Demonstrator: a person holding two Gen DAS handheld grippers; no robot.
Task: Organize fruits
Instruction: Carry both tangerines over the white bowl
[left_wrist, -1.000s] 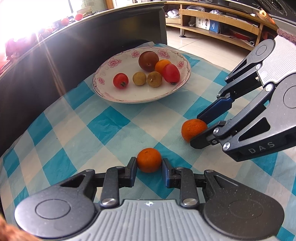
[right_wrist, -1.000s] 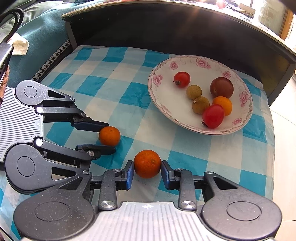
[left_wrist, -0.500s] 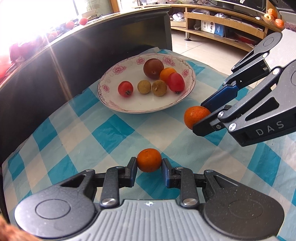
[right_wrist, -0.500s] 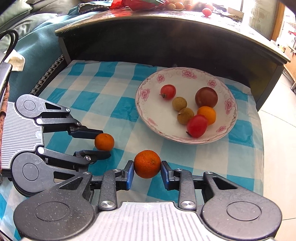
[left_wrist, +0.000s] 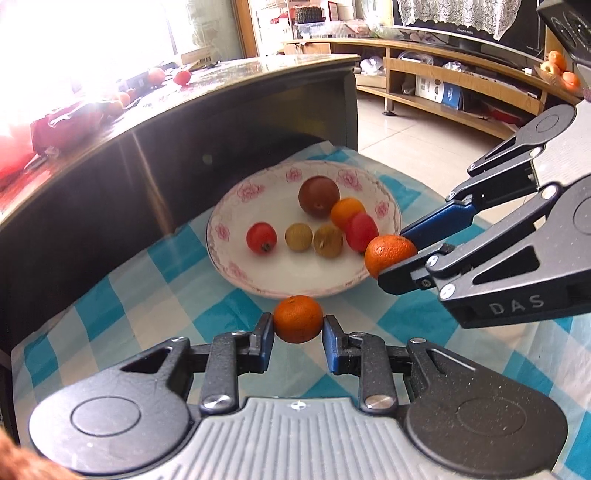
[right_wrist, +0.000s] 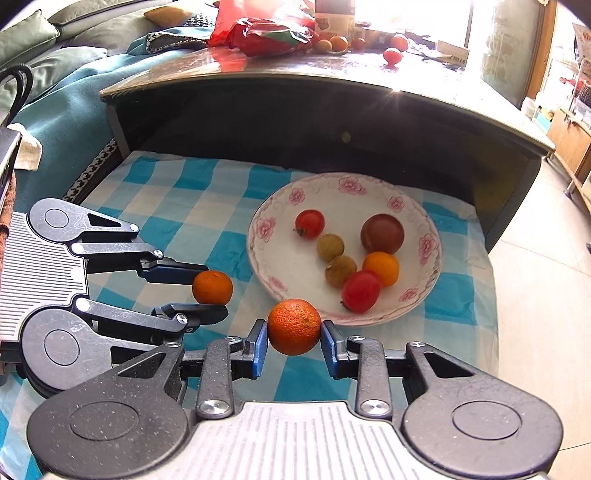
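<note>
My left gripper is shut on a small tangerine and holds it above the checked cloth, just short of the plate's near rim. My right gripper is shut on a second, slightly larger tangerine and holds it at the plate's near edge; in the left wrist view this tangerine hangs over the plate's right rim. The white flowered plate holds a dark plum, an orange fruit, two red tomatoes and two small brown longans. From the right wrist view the left gripper is at the left.
The blue and white checked cloth covers the low surface. A dark raised table edge curves behind the plate, with more fruit and a red bag on top. A teal sofa is at the left, tiled floor at the right.
Both grippers have lifted their tangerines off the cloth and carried them toward the plate. The right one now reaches the plate's rim.
</note>
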